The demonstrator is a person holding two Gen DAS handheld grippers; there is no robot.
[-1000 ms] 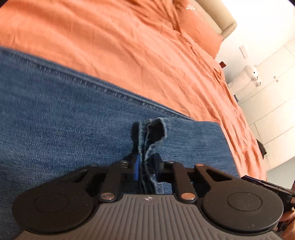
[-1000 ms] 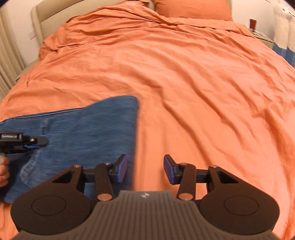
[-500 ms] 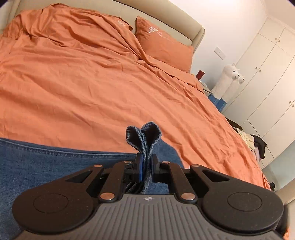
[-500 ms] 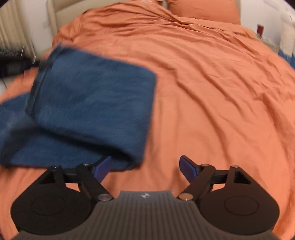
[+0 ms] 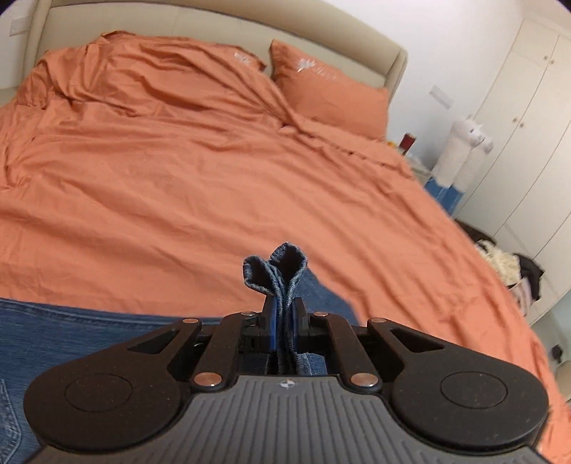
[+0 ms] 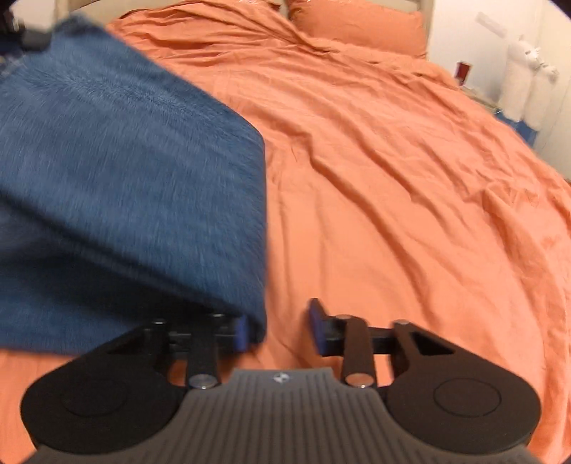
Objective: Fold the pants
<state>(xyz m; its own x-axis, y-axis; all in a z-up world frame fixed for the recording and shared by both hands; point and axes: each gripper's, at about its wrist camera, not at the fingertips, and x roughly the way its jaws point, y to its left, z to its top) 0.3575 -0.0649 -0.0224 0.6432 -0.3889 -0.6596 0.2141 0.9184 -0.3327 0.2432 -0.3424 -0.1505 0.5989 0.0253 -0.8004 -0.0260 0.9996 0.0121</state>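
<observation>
Blue jeans (image 5: 71, 332) lie on the orange bed cover (image 5: 178, 178). My left gripper (image 5: 283, 321) is shut on a bunched fold of the denim (image 5: 276, 271), which sticks up above the pads. In the right wrist view a lifted panel of the jeans (image 6: 125, 171) hangs blurred at the left, its lower right corner against the left pad. My right gripper (image 6: 278, 330) is closing; its jaws stand apart, and only that denim edge reaches into the gap over the cover (image 6: 392, 178).
An orange pillow (image 5: 332, 92) and a beige headboard (image 5: 214, 21) are at the far end. A white plush toy (image 5: 460, 150), white wardrobe doors (image 5: 528, 125) and a heap of clothes (image 5: 510, 264) stand beyond the bed's right edge.
The left gripper rose with the pinched denim, lifting a panel of the jeans. The right gripper's jaws spread wide, then narrowed, and the lifted denim now hangs against its left finger.
</observation>
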